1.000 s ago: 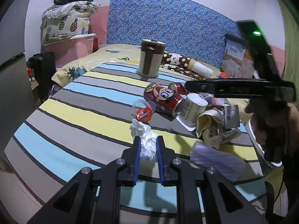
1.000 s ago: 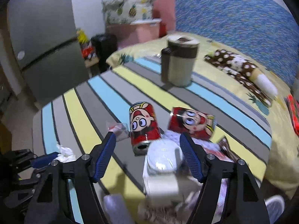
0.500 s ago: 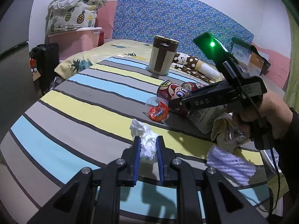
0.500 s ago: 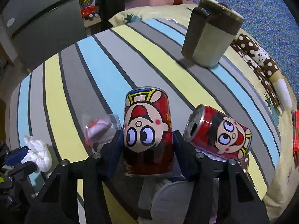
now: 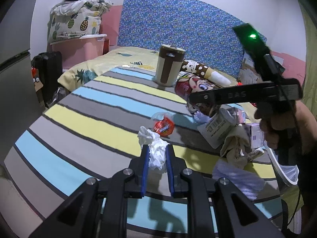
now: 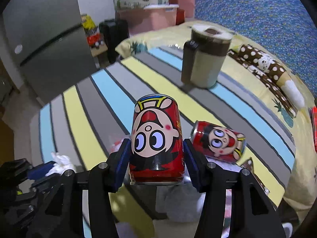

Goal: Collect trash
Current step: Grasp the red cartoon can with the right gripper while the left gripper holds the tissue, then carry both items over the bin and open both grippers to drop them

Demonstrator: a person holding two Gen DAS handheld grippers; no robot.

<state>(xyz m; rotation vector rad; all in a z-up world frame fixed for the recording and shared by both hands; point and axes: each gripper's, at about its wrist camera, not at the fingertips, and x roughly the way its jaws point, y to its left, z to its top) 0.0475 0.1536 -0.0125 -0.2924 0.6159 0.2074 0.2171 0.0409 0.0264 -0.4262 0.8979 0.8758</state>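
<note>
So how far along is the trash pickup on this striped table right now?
Nothing looks binned yet. In hand: the left claw is shut on a crumpled tissue, and the right claw grips a red cartoon can, lifted. Left on the table: a second can, a red snack wrapper, and the pile of paper scraps. The white-rimmed bin sits at the edge.

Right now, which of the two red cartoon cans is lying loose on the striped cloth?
The smaller-looking can, lying on its side right of the right gripper. The other can is clamped between that gripper's blue pads, cartoon face upside down.
</note>
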